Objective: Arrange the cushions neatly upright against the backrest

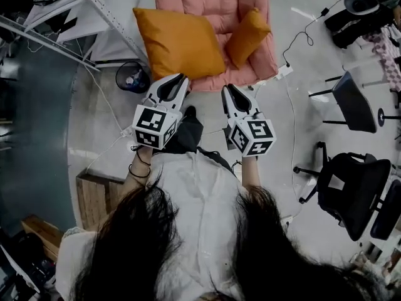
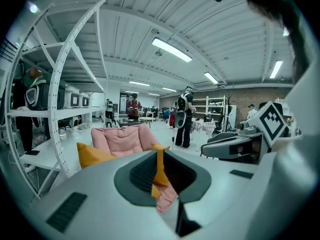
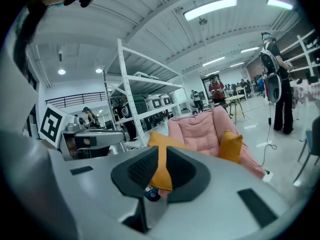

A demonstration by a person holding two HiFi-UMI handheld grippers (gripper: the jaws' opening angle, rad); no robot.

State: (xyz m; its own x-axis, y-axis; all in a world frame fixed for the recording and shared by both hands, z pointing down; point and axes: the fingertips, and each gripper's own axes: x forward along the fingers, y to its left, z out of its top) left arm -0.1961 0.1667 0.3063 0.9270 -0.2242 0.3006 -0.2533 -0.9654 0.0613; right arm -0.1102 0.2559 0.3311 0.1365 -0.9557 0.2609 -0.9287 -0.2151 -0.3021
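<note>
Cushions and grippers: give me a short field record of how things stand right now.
chair: pink, just ahead of both grippers
large cushion: orange, tilted, overhanging the chair's left edge in the head view
small cushion: orange, on the seat's right side, leaning by the arm
left gripper: shut, empty, short of the chair
right gripper: shut, empty, short of the chair
contact: neither cushion touched

White shirt, long dark hair, black wristbands; left tool and right tool white.
</note>
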